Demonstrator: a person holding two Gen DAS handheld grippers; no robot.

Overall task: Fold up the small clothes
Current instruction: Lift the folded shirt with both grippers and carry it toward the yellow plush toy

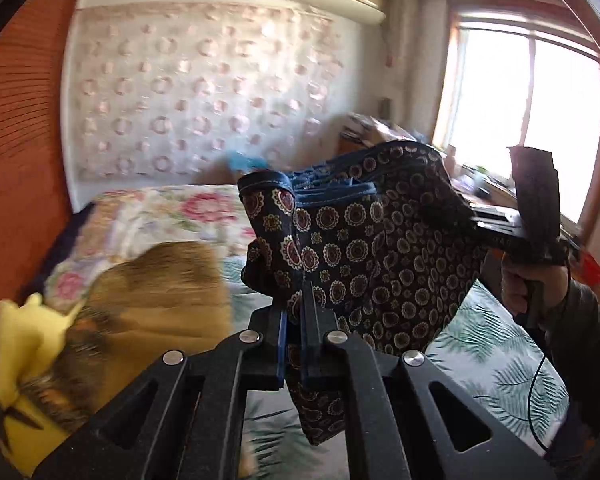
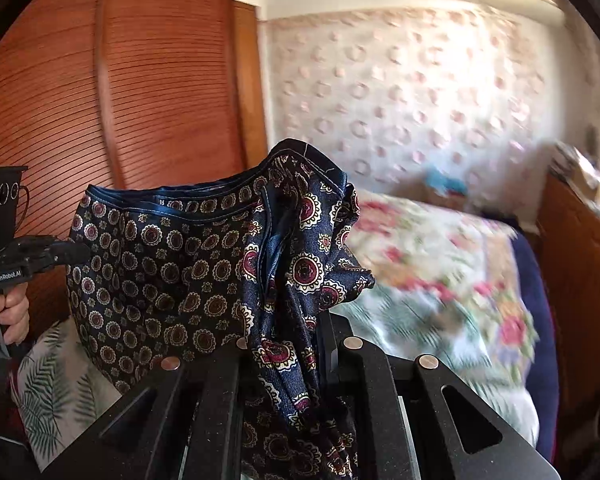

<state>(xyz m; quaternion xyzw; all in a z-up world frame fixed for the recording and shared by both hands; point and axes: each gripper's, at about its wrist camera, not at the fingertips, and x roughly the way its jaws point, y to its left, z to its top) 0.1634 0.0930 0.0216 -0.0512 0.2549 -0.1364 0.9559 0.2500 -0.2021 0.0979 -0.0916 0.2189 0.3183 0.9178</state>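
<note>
Dark navy shorts with a medallion print and a blue waistband hang in the air above the bed, stretched between both grippers. My left gripper is shut on one side of the cloth, which bunches around its fingers. In the right wrist view the same gripper bites the shorts' left edge, with a hand below it. My right gripper is shut on the other side, its fingertips buried under folds of cloth. From the left wrist view it grips the shorts' far right edge.
Below lies a bed with a leaf-print sheet and a floral quilt. A yellow plush toy and a brown furry item lie at the left. A slatted wooden wardrobe, a wooden cabinet and a window surround the bed.
</note>
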